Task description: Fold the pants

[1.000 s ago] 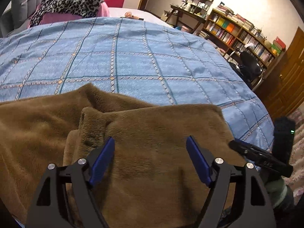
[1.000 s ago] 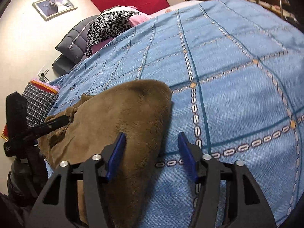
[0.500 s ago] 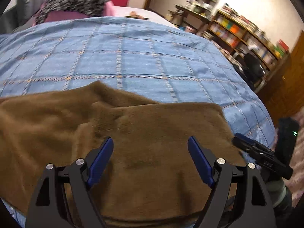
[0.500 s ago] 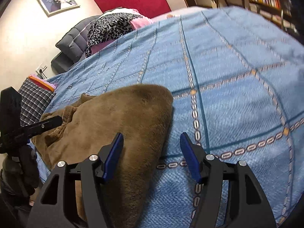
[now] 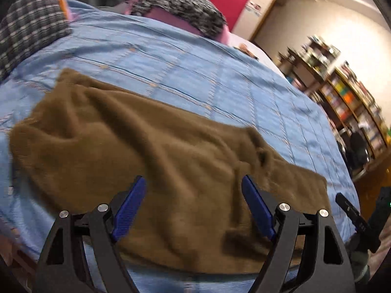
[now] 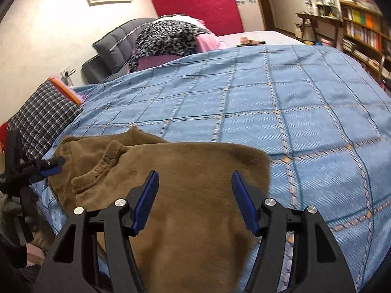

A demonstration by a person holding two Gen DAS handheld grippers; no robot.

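Note:
The brown fleece pants lie folded across the near edge of the blue checked bedspread. They also show in the right wrist view, with a cuff or waistband end at the left. My left gripper is open and empty, hovering over the middle of the pants. My right gripper is open and empty, over the right end of the pants. The left gripper also shows in the right wrist view by the pants' left end. The right gripper shows at the far right of the left wrist view.
A checked pillow lies at the bed's left side. A leopard-print cloth on pink bedding and a grey headboard are at the far end. Bookshelves and a desk stand to the right.
The left gripper has swung left and pulled back, so more of the pants' left end shows. The right gripper has moved left over the pants. Both stay open.

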